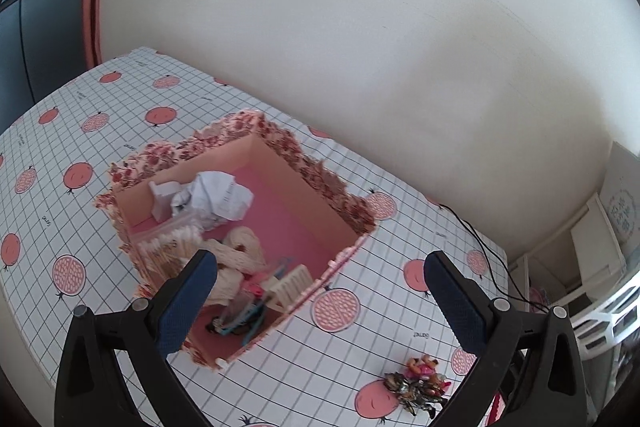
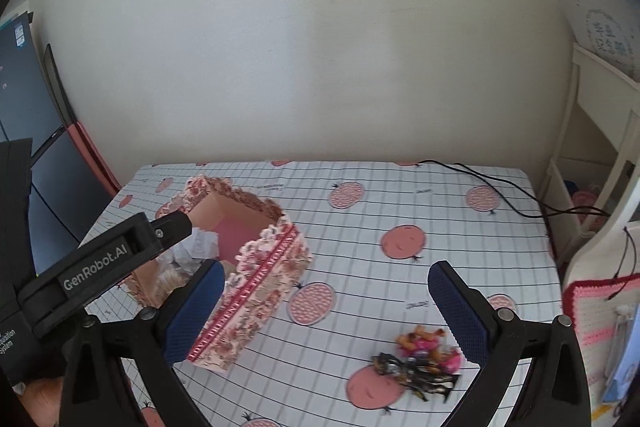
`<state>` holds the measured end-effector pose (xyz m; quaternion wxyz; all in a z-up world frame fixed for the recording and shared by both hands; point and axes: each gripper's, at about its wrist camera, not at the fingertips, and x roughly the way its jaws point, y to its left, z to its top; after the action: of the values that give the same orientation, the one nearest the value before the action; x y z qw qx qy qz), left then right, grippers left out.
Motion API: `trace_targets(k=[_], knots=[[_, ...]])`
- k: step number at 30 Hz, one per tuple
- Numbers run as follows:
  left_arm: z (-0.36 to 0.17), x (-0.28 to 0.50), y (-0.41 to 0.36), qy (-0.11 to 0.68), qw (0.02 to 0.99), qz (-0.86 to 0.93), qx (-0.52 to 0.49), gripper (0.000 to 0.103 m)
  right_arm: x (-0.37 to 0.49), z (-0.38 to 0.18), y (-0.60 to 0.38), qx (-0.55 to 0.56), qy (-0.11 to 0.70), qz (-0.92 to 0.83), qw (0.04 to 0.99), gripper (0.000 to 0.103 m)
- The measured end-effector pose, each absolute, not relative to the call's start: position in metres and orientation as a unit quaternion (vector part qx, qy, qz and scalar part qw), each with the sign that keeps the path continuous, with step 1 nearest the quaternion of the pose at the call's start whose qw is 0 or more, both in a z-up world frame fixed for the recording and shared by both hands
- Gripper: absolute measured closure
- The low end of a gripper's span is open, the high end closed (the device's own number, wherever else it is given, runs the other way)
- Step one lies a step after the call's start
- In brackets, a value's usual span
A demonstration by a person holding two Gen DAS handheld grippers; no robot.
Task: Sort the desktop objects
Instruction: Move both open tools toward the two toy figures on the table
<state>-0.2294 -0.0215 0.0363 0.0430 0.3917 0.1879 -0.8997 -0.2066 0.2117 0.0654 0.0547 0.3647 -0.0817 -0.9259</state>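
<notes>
I am holding both grippers above the bench, which is covered in a white grid-patterned cloth printed with pink fruit. The left gripper is hanging wide open and empty over the near corner of the open pink cardboard box with a floral lace trim, and the right gripper is likewise spread wide with nothing between its blue pads. Inside the box I am seeing crumpled white paper, a clear pack of cotton swabs, cream yarn and a few smaller bits I cannot identify. What looks left to sort is the small tangled cluster of pink, orange and dark figurines, lying on the cloth near the front edge, well apart from the box and just beside the right gripper's right finger. I am judging the risk to be in the grasp: the cluster is irregular and may be several loose pieces, so a pinch off its middle could lift only part and scatter the rest, or nudge it toward the bench edge. The black cable at the back is lying well clear.
</notes>
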Motion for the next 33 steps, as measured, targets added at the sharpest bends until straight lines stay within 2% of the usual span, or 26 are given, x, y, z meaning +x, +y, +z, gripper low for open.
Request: trace_targets(k=[14, 25, 33], knots=[[0.010, -0.238, 0.040, 0.157, 0.005, -0.885, 0.438, 0.000, -0.205, 0.037, 0.299, 0.417, -0.119, -0.901, -0.006, 0.000], [-0.056, -0.254, 0.087, 0.133, -0.023, -0.840, 0.525, 0.000, -0.213, -0.029, 0.347, 0.493, -0.151, -0.855, -0.058, 0.000], [-0.101, -0.257, 0.108, 0.128, -0.030, -0.807, 0.576, 0.000, -0.220, -0.072, 0.351, 0.549, -0.147, -0.821, -0.058, 0.000]])
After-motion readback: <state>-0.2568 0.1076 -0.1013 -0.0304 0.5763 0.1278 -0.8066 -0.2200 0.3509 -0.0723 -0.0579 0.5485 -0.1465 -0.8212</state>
